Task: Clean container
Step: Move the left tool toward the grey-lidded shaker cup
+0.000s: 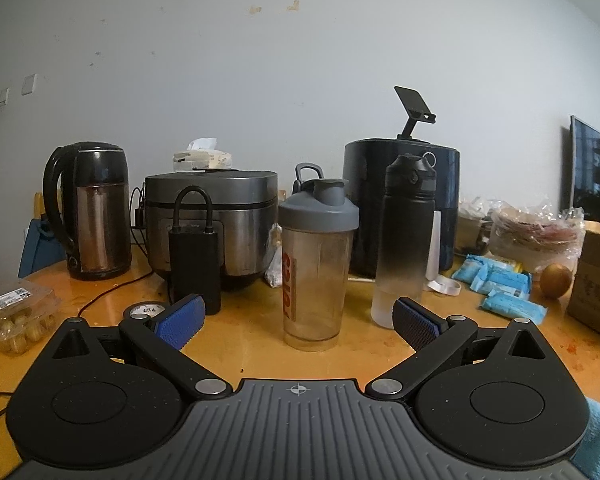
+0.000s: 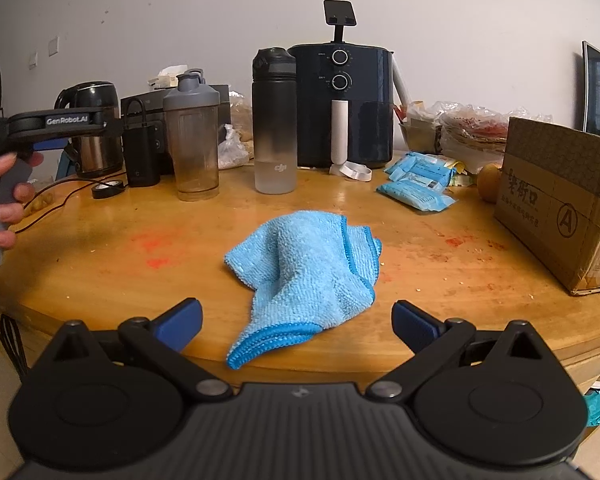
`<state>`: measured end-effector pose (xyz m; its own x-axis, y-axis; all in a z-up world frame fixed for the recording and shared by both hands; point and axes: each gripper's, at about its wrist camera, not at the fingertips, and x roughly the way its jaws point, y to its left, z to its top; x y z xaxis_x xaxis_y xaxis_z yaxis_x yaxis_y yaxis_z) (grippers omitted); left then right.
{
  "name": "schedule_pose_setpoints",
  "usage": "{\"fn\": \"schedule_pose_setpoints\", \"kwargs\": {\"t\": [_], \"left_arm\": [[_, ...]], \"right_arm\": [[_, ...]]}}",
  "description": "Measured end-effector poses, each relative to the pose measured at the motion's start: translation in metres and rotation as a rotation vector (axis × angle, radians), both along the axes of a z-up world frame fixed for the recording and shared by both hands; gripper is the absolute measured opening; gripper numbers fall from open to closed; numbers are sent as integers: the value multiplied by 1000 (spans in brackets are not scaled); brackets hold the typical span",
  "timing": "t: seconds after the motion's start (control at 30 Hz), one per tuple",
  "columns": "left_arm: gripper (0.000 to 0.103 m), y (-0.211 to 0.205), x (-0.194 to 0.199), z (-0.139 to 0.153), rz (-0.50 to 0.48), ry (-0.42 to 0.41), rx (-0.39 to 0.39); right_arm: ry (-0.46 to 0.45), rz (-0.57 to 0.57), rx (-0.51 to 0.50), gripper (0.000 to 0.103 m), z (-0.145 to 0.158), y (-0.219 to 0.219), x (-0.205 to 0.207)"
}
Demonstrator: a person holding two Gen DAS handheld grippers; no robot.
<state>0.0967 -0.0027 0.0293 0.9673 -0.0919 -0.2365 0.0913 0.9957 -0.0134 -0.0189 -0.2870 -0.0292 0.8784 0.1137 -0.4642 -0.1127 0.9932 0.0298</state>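
Simply clear, grey-lidded shaker bottle (image 1: 319, 264).

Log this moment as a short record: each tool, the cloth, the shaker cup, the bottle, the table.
left tool: open, empty, aimed at the shaker cup
right tool: open, empty, above the near end of the cloth
cloth: blue, crumpled, one corner hanging over the table edge
shaker cup: upright, grey lid on, looks empty
bottle: upright, black fading to clear, capped, to the cup's right
table: wooden, red stains and crumbs
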Motion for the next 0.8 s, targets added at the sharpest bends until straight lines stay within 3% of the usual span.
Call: {"fn": "schedule_pose_setpoints", "kwargs": {"t": [0.8], "left_arm": [[103, -3, 38, 29, -7, -9, -48]], "right_arm": [[-6, -5, 8, 103, 1, -3, -3]]}}
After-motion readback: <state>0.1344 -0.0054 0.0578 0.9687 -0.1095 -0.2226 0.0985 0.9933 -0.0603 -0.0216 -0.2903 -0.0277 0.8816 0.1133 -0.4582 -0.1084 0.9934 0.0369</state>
